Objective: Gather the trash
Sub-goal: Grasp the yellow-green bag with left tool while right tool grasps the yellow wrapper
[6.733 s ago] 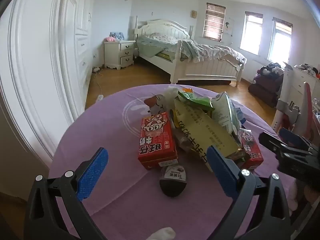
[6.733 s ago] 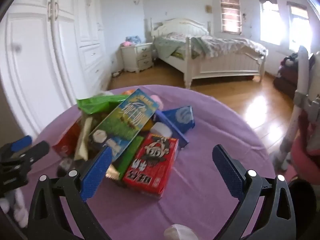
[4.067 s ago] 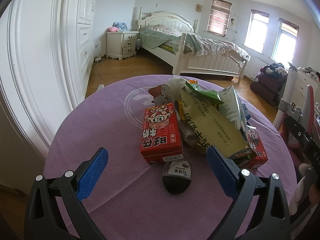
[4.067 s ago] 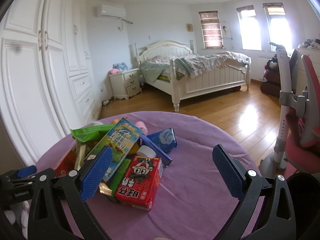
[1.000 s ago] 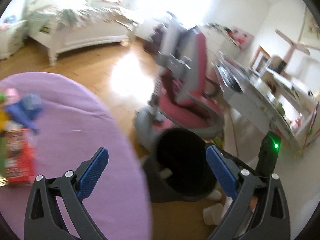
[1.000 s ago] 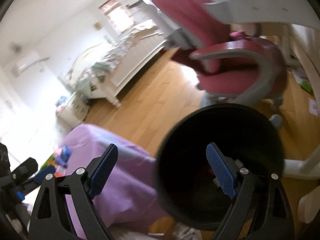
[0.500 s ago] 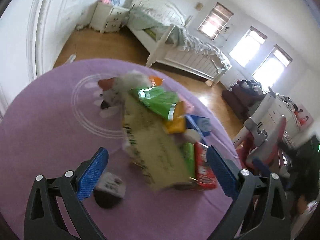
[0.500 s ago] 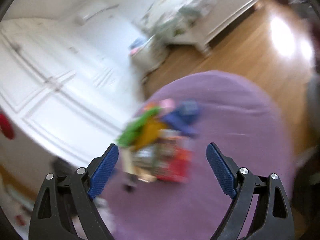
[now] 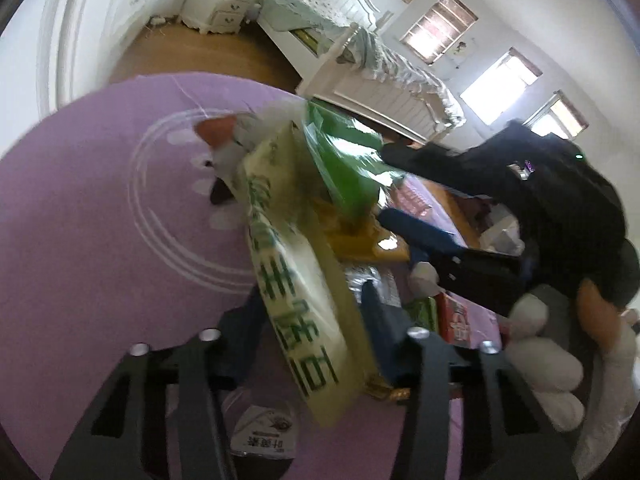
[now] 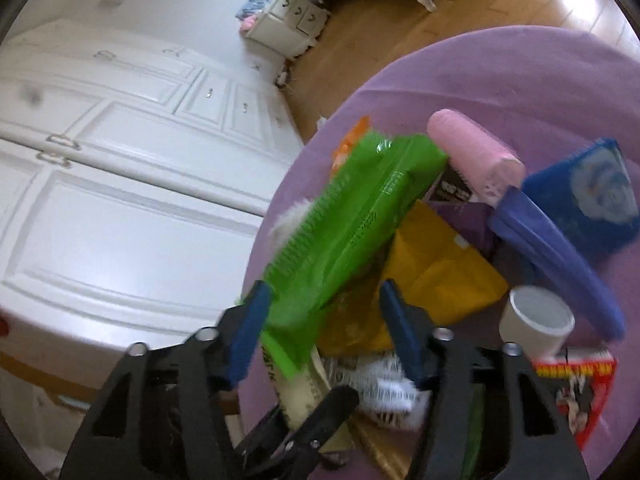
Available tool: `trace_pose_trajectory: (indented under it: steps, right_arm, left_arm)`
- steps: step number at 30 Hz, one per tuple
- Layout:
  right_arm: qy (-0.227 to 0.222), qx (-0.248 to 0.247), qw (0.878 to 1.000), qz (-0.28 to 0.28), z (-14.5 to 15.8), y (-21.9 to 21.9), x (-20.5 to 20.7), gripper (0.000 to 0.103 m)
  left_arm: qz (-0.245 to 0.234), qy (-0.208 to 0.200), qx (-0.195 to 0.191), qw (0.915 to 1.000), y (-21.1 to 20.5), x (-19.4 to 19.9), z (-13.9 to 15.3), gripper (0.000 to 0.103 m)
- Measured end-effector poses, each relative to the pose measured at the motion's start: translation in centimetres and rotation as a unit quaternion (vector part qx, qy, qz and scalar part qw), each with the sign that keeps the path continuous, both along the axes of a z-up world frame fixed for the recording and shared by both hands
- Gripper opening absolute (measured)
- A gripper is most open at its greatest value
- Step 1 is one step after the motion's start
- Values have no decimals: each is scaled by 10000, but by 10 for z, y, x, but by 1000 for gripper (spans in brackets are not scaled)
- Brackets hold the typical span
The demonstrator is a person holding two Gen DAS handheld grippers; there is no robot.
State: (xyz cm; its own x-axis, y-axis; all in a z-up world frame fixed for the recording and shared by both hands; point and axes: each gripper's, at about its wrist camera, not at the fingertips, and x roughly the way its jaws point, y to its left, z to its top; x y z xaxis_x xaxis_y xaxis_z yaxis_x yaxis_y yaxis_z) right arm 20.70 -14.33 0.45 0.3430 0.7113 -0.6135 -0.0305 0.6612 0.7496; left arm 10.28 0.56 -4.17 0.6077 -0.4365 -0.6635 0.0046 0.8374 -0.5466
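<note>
A heap of wrappers lies on the round purple table (image 9: 80, 220). My left gripper (image 9: 312, 328) is closing, and its blue pads touch both edges of a pale package with green characters (image 9: 296, 280). My right gripper (image 10: 324, 320) is closing too. The lower end of a green bag (image 10: 356, 216) lies between its jaws. The left pad touches the bag, while a gap with a yellow wrapper (image 10: 436, 272) shows at the right pad. In the left wrist view the right gripper (image 9: 440, 248) reaches into the heap, held by a white-gloved hand (image 9: 540, 360).
Around the grippers lie a red carton (image 10: 572, 392), a pink roll (image 10: 476, 156), a blue packet (image 10: 584, 196), a white cup (image 10: 536, 316) and a dark pouch with a white label (image 9: 264, 436). White wardrobe doors (image 10: 120, 200) stand beyond the table edge, a bed (image 9: 360, 60) farther off.
Both views swung from the black bin back to the table heap. Both grippers came close to the heap, and their jaws narrowed around the pale package and the green bag.
</note>
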Motion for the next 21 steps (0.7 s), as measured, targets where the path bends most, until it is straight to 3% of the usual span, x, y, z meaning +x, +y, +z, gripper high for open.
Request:
trace_pose_trajectory:
  steps: [3,10,11,12,13,15,17,20,21]
  right_arm:
    - [-12,-42,10000,27,-2,1,-4,25]
    - [-286,-21,9996,-65,5,-3,-18,27]
    - [-359,-120,9991,-175,9,-7,-19,44]
    - [-429,-259,9983,-285,10,-11,-19,69]
    - [-583,-536,9958,-456,14,-15,-19,77]
    - [-622,-882,9929,-496,13,-15,-16,81]
    - [-364,-1024,9936,-297,1,-3,-7,81]
    - [-740,-1835,9802,31,8,27,-7,88]
    - [-748,-1951,9778,169,9,36,-8,83]
  left_arm:
    - [-6,-35,-38,10000,1,-4,-1,37]
    - [-27,-92,-93,9999,7,-23,3,36]
    - [-18,-114,-111,9999,9,-25,4,36]
    - [-5,-155,-105,9998,10,-29,6,36]
    - [5,-183,-104,9998,11,-30,8,36]
    - [10,-228,-151,9996,14,-36,10,36]
    - [7,-256,-143,9996,16,-37,11,36]
    - [2,-211,-170,9996,19,-38,9,36]
    - [17,-190,-198,9996,21,-37,8,36]
